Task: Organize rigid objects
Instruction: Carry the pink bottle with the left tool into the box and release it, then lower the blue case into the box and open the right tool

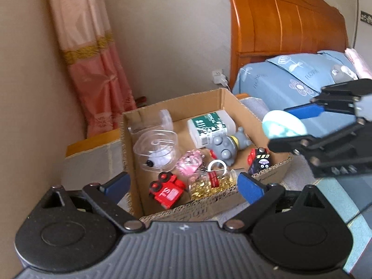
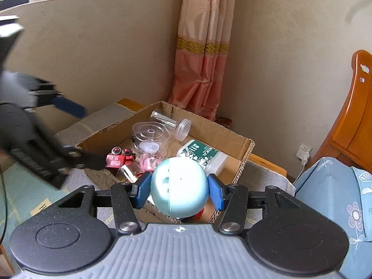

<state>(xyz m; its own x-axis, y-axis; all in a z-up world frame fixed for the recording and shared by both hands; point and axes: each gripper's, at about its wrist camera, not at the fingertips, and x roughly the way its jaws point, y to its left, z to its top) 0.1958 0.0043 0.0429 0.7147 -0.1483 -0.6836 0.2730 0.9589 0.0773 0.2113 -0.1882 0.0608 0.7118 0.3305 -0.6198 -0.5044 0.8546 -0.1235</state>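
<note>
Over the open brown cardboard box, the right gripper has its jaws closed on a pale turquoise plastic ball, one blue pad touching each side. Ball hangs above the box's near-right corner, clear of the contents.

Left gripper: jaws spread wide, nothing between the blue pads; it sits at the box's near edge, looking down into it. From the right wrist view it shows blurred at far left.

Inside the box:
- red toy truck with black wheels, near the front wall
- clear jar of gold pins with a red label, lying just beside the truck
- pink translucent keychain charm, behind the jar
- clear plastic round container, left side
- grey rubber animal figure, centre-right
- white bottle with a green label, on its side toward the back
- small black toy car with red wheels, against the right wall

Box rests on a grey cloth-covered surface. Pink curtain hangs in the corner; bed with orange wooden headboard and blue floral bedding stands to the right.
</note>
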